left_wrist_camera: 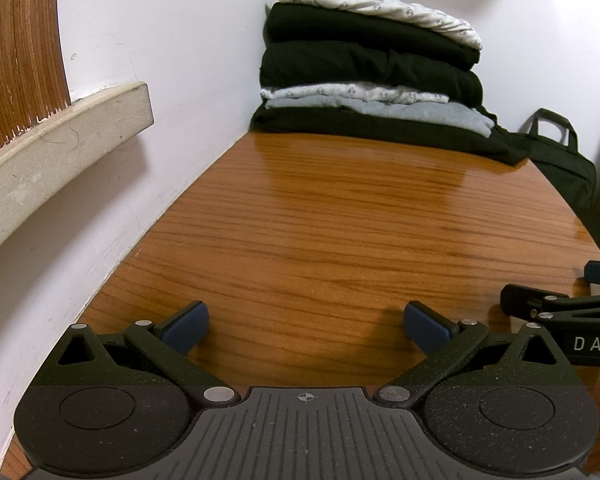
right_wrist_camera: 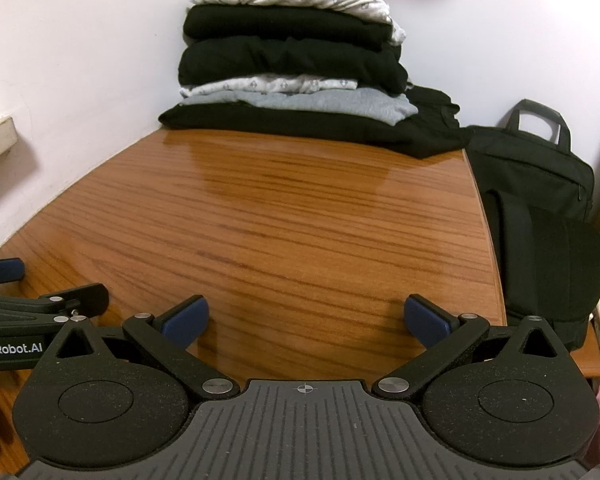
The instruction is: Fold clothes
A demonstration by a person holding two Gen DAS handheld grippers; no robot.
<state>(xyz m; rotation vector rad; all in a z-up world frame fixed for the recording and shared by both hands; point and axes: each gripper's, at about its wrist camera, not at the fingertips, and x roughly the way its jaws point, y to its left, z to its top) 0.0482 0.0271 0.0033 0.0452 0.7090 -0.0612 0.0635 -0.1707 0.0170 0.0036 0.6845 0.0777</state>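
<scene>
Worktop [right_wrist_camera: 260, 216] lies bare between both wide-spread, empty tools [left_wrist_camera: 306, 326] [right_wrist_camera: 306, 322] and the far-corner stack [right_wrist_camera: 292, 68], long axis crosswise.

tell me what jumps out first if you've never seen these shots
The stack of folded clothes in the far corner of the wooden table, black, grey and patterned white layers against the wall. Beside the table's right edge stands a black bag. Up close, both grippers, left and right, hover open and hold nothing over bare wood.
</scene>
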